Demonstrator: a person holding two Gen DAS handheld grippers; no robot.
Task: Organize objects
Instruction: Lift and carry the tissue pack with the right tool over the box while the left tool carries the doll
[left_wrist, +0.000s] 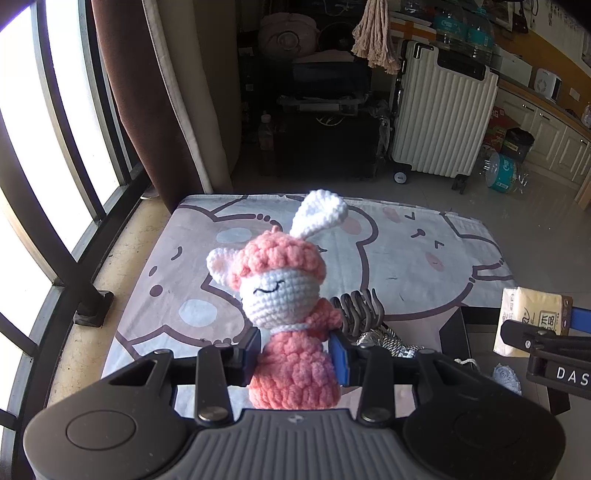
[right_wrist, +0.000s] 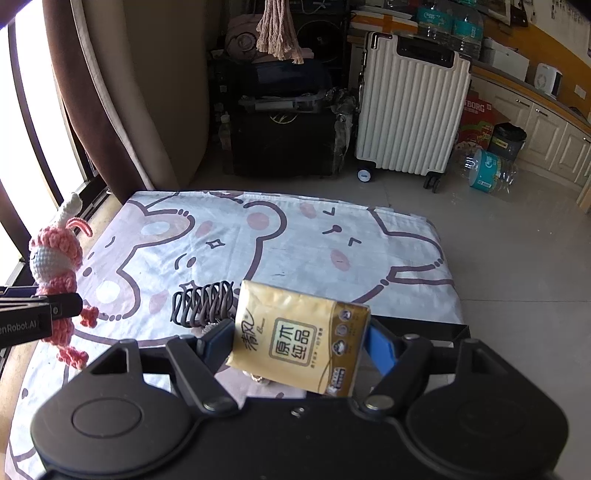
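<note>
left gripper (left_wrist: 295, 350) jaws clamp a nubby crocheted bunny (left_wrist: 288, 306); right gripper (right_wrist: 299, 343) jaws squeeze a glossy tissue pack (right_wrist: 299, 336).

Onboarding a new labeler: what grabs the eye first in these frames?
A pink-and-white crochet bunny, upright and clamped in the left hand-held gripper, fills the left wrist view. In the right wrist view, the right hand-held gripper grips a yellow tissue pack above the cartoon-bear cloth, with a dark hair claw just behind.
</note>
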